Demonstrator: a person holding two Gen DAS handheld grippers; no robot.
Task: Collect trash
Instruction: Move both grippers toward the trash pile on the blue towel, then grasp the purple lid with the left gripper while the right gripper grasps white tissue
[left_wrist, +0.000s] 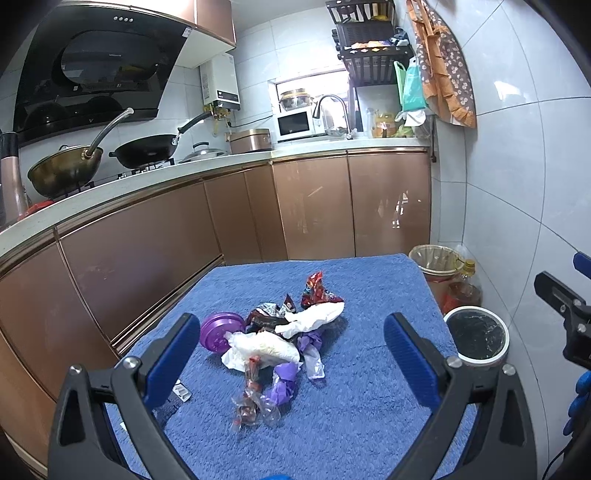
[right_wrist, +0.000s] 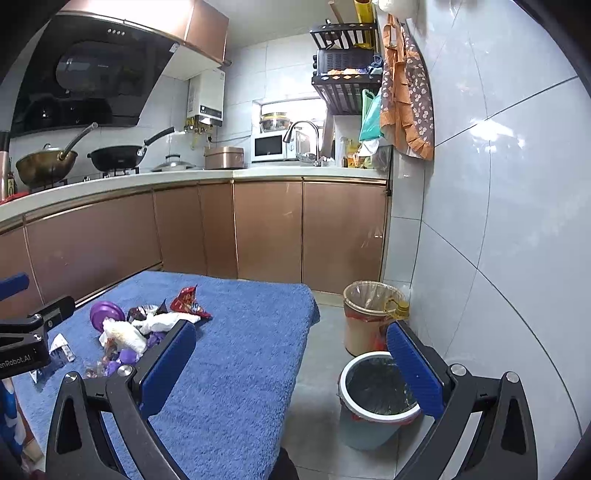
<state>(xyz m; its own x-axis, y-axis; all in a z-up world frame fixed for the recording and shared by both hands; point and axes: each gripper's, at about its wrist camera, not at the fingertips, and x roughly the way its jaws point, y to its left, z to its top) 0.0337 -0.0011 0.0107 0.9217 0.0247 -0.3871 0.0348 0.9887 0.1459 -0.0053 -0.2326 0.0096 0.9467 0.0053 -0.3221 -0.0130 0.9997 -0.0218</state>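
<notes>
Beside the trash pile (left_wrist: 280, 339) on the blue towel (left_wrist: 369, 369), both grippers' fingers gape empty, bins (right_wrist: 376, 398) nearby.

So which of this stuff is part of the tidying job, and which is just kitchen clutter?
Job:
- trash pile on the blue towel
- purple lid in the pile
- blue bin, black liner
- tan bin behind it
- left gripper, right gripper, both open

Lying about:
- woks
- microwave
- apron
- oil bottle

Right gripper (left_wrist: 569, 302) cut off by edge
</notes>
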